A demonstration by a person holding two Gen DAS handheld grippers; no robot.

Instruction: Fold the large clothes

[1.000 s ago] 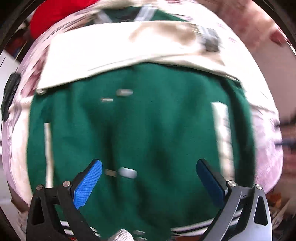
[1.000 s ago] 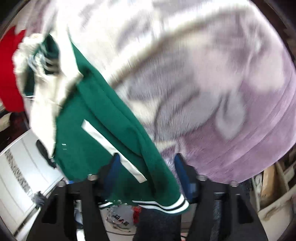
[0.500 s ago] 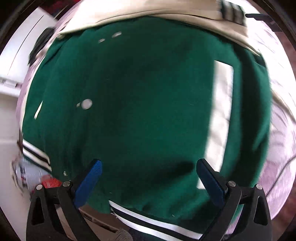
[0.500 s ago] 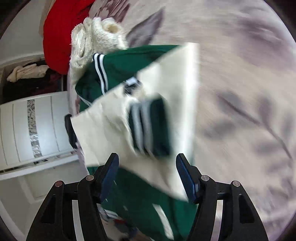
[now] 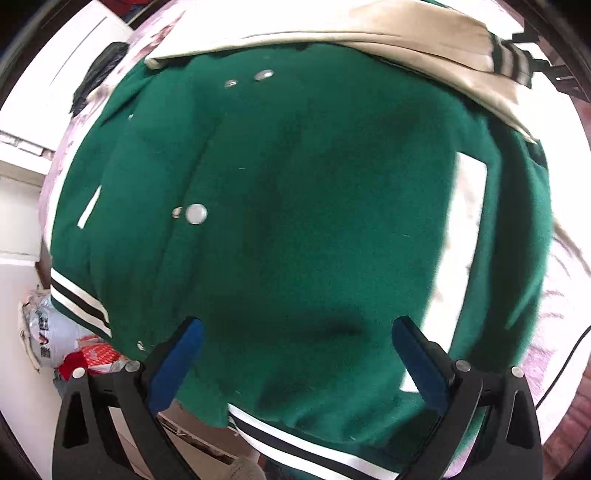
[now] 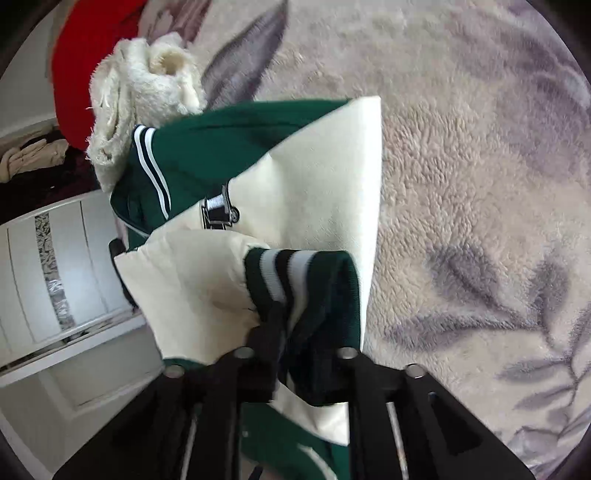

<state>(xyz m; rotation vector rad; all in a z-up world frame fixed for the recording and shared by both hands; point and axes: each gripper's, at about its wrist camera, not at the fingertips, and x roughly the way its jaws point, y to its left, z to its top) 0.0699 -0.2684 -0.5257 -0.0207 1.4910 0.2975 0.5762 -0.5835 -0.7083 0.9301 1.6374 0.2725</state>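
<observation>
Cabinet (image 5: pixel 33 122): white, at far left of the left wrist view, beside the bed edge.
Bags (image 5: pixel 55 332): crumpled plastic, grey and red, on the floor at lower left, below the jacket hem.
Jacket (image 5: pixel 295 229): green varsity type, spread flat on the fleece blanket (image 6: pixel 480 155); fills most of the left wrist view. Silver snaps down the front, striped rib hem at bottom, cream sleeve (image 5: pixel 369 33) folded across the top edge.
Left gripper (image 5: pixel 295 350): jaws spread wide over the green body, blue pads apart, nothing pinched between them.
Right wrist view, far left: red garment (image 6: pixel 85 62) and cream fluffy garment (image 6: pixel 140 92) heaped by the jacket collar.
Striped cuff (image 6: pixel 295 280): green with white and black bands, at the end of the cream sleeve, lifted over the jacket.
Right gripper (image 6: pixel 291 328): jaws have just been closing; now clamped on the striped cuff, fabric bunched between them.
Blanket pattern: pale with grey-purple leaves, bare to the right.
</observation>
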